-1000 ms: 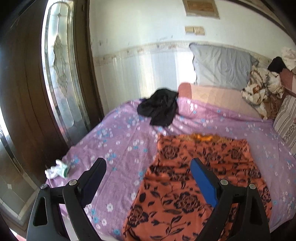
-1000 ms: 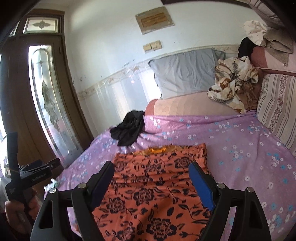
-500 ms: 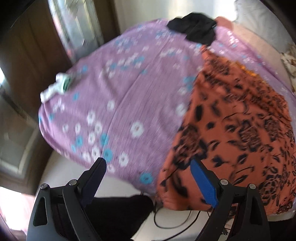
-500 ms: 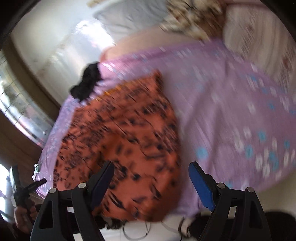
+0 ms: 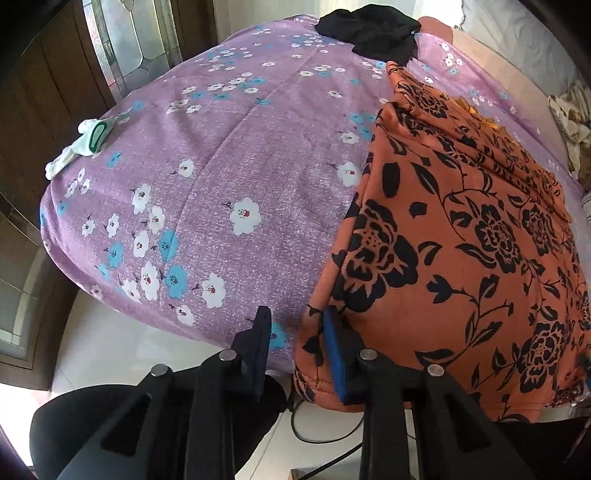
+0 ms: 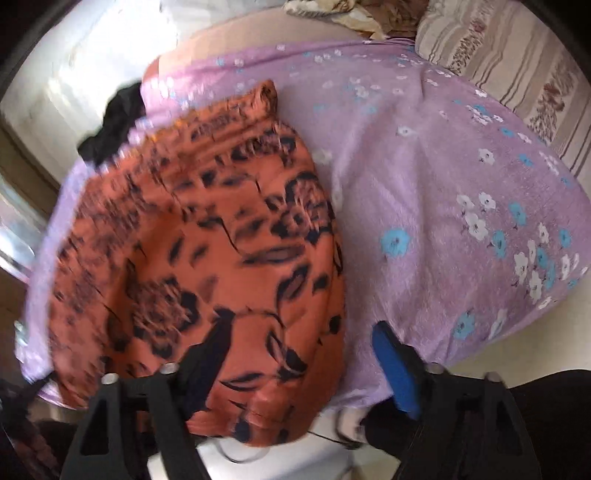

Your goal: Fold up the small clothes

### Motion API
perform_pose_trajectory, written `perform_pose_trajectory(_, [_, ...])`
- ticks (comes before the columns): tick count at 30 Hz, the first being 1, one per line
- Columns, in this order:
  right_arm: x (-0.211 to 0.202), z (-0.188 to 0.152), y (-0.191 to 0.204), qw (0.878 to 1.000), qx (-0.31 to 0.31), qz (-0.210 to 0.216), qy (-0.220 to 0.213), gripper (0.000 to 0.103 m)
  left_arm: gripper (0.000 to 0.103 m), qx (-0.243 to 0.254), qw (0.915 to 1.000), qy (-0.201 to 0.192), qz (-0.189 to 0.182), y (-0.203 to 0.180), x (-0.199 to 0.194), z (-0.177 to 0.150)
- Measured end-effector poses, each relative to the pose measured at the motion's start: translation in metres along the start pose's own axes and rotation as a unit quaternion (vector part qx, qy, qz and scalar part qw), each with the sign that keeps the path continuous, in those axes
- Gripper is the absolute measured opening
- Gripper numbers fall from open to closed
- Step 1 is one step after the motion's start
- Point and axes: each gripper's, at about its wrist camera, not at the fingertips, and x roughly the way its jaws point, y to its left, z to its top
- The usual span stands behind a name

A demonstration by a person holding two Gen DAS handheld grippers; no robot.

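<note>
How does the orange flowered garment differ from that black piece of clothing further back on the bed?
The orange floral garment is spread flat with a bold black flower print; the black garment is plain and lies crumpled in a heap. The orange one looks far larger and hangs over the near edge of the bed, while the black one sits at the far end. Both lie on the purple flowered bedsheet.

Purple flowered bedsheet (image 5: 229, 155) covers bed. Black garment (image 5: 373, 31) at far edge. White-green sock (image 5: 88, 138) near left edge. Striped pillow (image 6: 517, 62) right.
</note>
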Motion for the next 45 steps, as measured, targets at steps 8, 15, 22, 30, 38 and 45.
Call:
perform_pose_trajectory(8, [0.003,-0.010,-0.032,0.998,0.013,-0.027,0.046,0.059,0.074,0.040,0.9992,-0.001,-0.008,-0.011,0.003,-0.005])
perform_pose_trajectory(15, [0.000,-0.006,-0.053,0.991,0.078,0.076,0.075,0.066,0.024,0.050,0.9971,0.012,-0.057,-0.014,0.005,-0.009])
perform_pose_trajectory(22, [0.019,-0.019,-0.040,0.987,0.063,0.084,0.119,0.031,0.026,0.062,0.9950,0.017,-0.076,-0.017,0.004,-0.015])
perform_pose_trajectory(30, [-0.019,-0.001,-0.042,0.979,0.050,0.180,0.084,0.008,0.006,0.046,0.9866,0.030,-0.154,-0.010,-0.010,0.004])
perform_pose_trajectory(38, [-0.078,0.082,-0.038,0.957,0.067,0.283,-0.014,0.008,0.005,0.024,0.9728,-0.018,-0.230,0.005,-0.053,0.089])
perform_pose_trajectory(45, [-0.066,0.191,-0.026,0.949,0.109,0.285,-0.082,0.008,0.005,0.025,0.9700,-0.042,-0.238,-0.016,-0.040,0.206])
